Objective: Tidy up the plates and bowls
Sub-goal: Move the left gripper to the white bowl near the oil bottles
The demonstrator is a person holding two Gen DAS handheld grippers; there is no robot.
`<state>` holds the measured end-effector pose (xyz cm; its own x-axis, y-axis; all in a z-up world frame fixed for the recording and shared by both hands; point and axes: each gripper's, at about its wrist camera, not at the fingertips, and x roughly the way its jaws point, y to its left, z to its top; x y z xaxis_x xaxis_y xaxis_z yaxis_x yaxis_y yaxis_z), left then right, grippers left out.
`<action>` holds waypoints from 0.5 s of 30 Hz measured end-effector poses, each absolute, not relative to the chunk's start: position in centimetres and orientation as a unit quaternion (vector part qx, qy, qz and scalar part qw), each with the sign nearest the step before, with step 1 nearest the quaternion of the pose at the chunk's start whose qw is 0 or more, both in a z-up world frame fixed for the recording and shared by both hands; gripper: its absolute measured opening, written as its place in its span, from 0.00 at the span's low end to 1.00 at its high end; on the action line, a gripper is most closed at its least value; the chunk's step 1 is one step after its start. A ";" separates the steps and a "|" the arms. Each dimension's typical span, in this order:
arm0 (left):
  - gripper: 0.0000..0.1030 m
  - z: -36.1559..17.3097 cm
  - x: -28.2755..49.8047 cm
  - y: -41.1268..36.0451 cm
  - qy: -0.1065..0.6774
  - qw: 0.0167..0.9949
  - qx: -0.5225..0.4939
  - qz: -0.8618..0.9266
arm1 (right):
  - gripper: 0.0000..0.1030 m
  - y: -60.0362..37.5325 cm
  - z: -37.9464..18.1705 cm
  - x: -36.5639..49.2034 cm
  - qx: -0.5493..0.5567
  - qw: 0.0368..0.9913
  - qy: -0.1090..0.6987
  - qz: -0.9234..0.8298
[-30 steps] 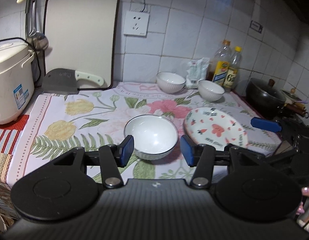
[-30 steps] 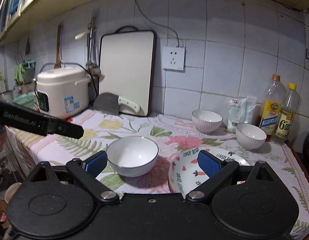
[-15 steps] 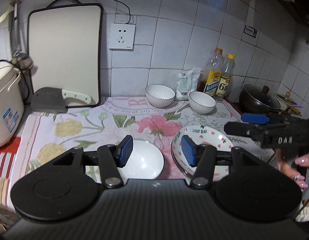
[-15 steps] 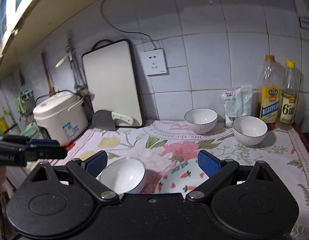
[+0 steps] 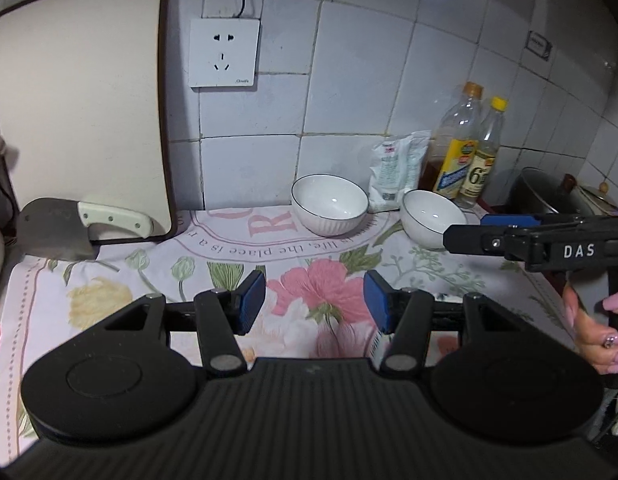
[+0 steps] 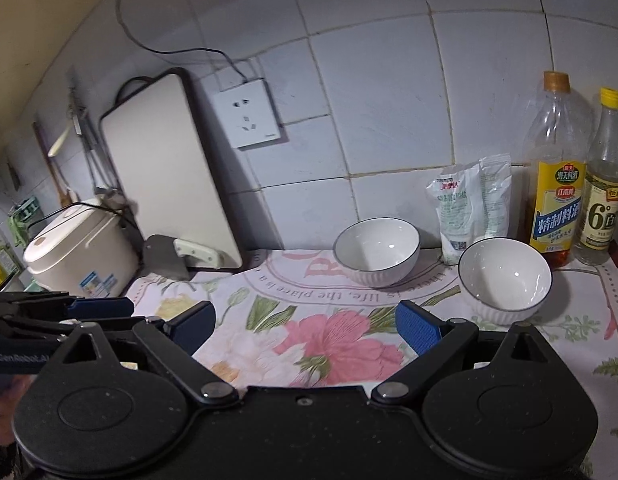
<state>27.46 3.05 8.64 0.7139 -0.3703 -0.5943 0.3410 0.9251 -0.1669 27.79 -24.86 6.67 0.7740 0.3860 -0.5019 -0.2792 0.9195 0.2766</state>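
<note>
Two white ribbed bowls stand at the back of the floral cloth: one bowl (image 5: 329, 205) (image 6: 377, 250) near the wall, the second bowl (image 5: 431, 216) (image 6: 505, 280) to its right by the bottles. My left gripper (image 5: 313, 306) is open and empty over the cloth's pink flower. My right gripper (image 6: 305, 326) is open and empty, short of both bowls; it also shows in the left wrist view (image 5: 509, 228) beside the second bowl. The nearer white bowl and the patterned plate are hidden below both gripper bodies.
A cutting board (image 5: 81, 100) leans on the tiled wall with a cleaver (image 5: 69, 228) at its foot. Two bottles (image 6: 557, 176) and a white packet (image 6: 469, 204) stand at the back right. A rice cooker (image 6: 81, 252) is at left, a dark pot (image 5: 545, 192) at far right.
Both grippers moved forward and tilted up toward the back wall. The near white bowl and the patterned plate dropped out of view; the two back bowls now look closer.
</note>
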 end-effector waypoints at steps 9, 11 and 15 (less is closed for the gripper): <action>0.52 6.8 34.7 0.6 0.333 0.924 -0.015 -0.187 | 0.96 -25.4 4.5 35.1 0.089 0.929 0.328 0.147; 0.52 6.2 36.5 0.1 0.339 0.923 -0.006 -0.179 | 0.95 -25.6 3.8 36.8 0.089 0.925 0.341 0.141; 0.52 5.2 40.0 0.4 0.342 0.927 -0.017 -0.155 | 0.94 -26.2 3.1 39.2 0.101 0.922 0.346 0.137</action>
